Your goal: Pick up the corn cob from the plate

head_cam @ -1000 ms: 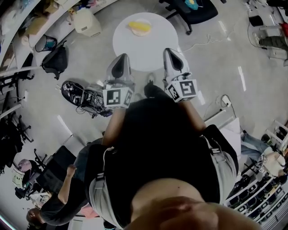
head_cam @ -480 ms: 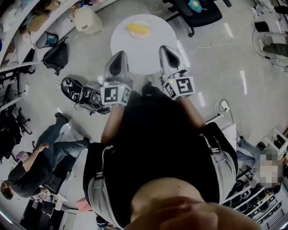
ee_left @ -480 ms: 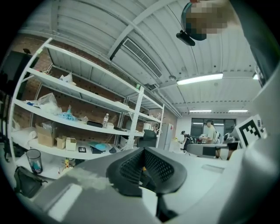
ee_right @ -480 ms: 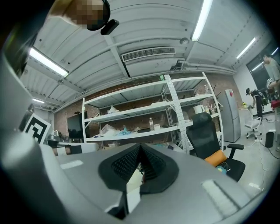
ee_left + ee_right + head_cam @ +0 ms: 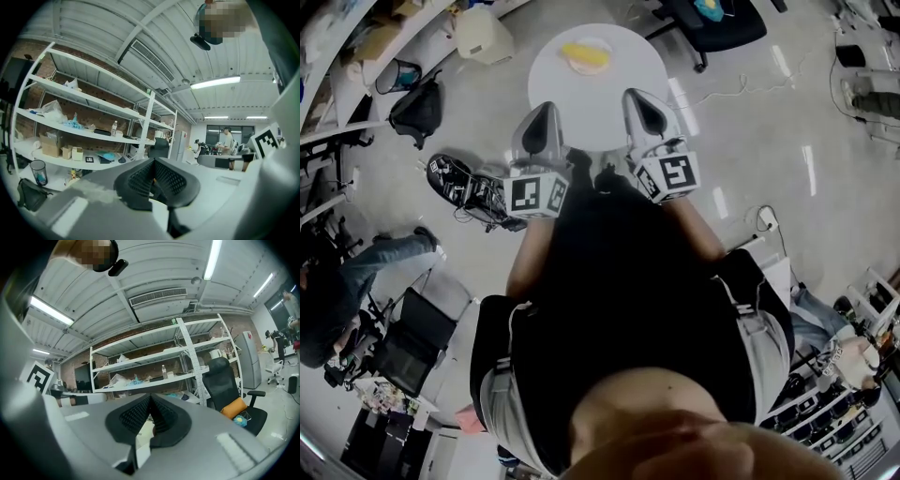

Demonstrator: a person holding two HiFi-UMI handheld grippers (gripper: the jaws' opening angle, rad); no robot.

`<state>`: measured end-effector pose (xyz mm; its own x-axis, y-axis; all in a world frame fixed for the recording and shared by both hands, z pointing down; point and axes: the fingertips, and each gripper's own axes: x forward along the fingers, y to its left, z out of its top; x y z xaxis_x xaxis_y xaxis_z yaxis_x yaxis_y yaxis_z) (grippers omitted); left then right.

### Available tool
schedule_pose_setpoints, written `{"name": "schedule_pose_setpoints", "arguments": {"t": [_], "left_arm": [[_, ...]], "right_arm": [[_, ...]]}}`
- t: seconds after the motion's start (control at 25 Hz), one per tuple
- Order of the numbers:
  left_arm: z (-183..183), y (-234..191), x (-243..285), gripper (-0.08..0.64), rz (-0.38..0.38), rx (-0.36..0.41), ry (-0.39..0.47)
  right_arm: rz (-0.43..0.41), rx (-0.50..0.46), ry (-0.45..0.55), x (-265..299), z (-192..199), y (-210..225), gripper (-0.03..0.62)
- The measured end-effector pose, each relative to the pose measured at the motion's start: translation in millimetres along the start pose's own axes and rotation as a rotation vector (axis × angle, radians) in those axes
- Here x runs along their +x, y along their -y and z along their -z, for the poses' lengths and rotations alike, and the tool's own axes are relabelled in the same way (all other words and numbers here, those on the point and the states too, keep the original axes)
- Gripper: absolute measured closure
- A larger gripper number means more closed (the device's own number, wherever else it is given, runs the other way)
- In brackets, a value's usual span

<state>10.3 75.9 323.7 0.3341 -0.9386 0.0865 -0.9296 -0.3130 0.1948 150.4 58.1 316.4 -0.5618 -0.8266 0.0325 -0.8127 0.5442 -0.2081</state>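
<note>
The yellow corn cob (image 5: 587,53) lies on a pale plate (image 5: 602,45) at the far side of a round white table (image 5: 595,94) in the head view. Both grippers are held level and point toward the table's near edge, well short of the plate. My left gripper (image 5: 546,109) has its pads pressed together with nothing between them, as the left gripper view (image 5: 153,162) also shows. My right gripper (image 5: 636,95) is likewise shut and empty (image 5: 150,399). The two gripper views look over the jaws at shelves; the corn is hidden in both.
A black office chair (image 5: 717,21) stands beyond the table on the right. A dark backpack (image 5: 416,111), a bin (image 5: 394,75) and a white container (image 5: 483,39) sit at the left. Tangled black gear (image 5: 467,187) lies on the floor. A person (image 5: 342,281) is at the far left.
Both grippers have moved forward toward the round table, which now lies closer in front of them. The bystander at the lower left has walked off to the left edge.
</note>
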Motion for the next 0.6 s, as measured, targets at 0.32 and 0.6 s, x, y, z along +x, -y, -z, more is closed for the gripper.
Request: {"name": "schedule_pose_setpoints", "arguments": {"t": [0.32, 0.6], "left_arm": [[-0.8, -15.3, 20.7, 0.56, 0.021, -0.015, 0.006], [-2.9, -28.8, 41.0, 0.56, 0.046, -0.027, 0.008]], "right_arm": [[0.035, -0.017, -0.007, 16.2, -1.3, 5.3, 0.584], [0.06, -0.027, -0.02, 34.4, -1.4, 9.8, 0.584]]}}
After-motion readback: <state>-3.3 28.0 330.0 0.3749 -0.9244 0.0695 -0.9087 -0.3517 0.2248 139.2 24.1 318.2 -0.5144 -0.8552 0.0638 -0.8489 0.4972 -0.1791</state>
